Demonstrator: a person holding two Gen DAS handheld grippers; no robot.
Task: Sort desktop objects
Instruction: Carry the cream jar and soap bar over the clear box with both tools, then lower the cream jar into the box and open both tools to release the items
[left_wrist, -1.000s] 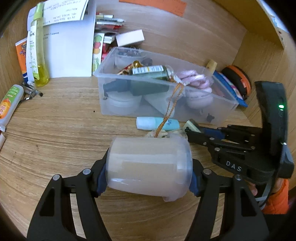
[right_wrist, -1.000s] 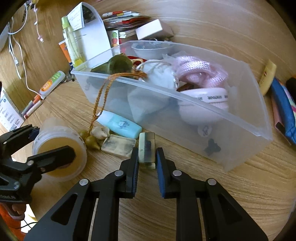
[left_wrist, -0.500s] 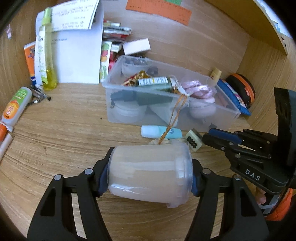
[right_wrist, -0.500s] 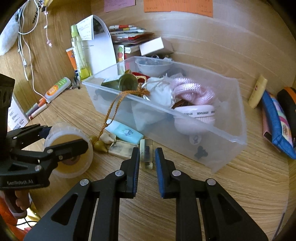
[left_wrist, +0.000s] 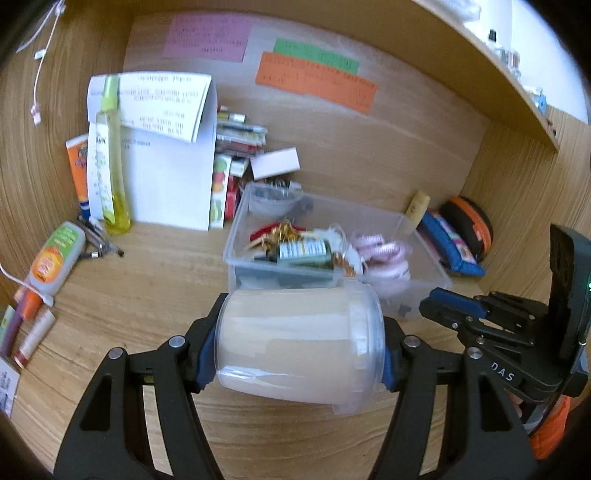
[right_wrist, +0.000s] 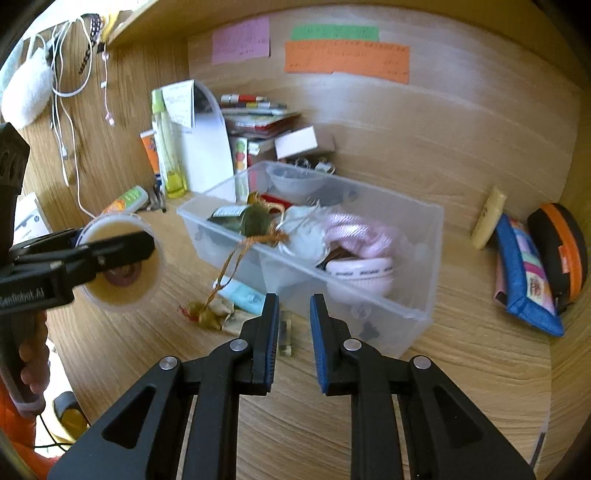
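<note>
My left gripper (left_wrist: 299, 350) is shut on a translucent plastic jar (left_wrist: 299, 345), held sideways above the desk in front of the clear storage bin (left_wrist: 424, 291). The jar (right_wrist: 122, 264) also shows at the left of the right wrist view, its open mouth facing me. My right gripper (right_wrist: 293, 332) is slightly open and empty, raised above a small clear block (right_wrist: 285, 332) on the desk. The bin (right_wrist: 417, 314) holds pink headphones (right_wrist: 364, 271), a green bottle (right_wrist: 243, 218) and a bowl. A cord hangs over its front wall.
A light blue tube (right_wrist: 243, 293) and small trinkets (right_wrist: 207, 314) lie before the bin. A yellow bottle (left_wrist: 110, 155), papers and boxes stand at the back left. An orange-green tube (left_wrist: 55, 258) lies left. A blue pouch (right_wrist: 524, 273) and orange case (right_wrist: 565, 251) lie right.
Both grippers rose and pulled back from the desk. The left one lifted the jar. The right one let go of the clear block, which now lies on the desk.
</note>
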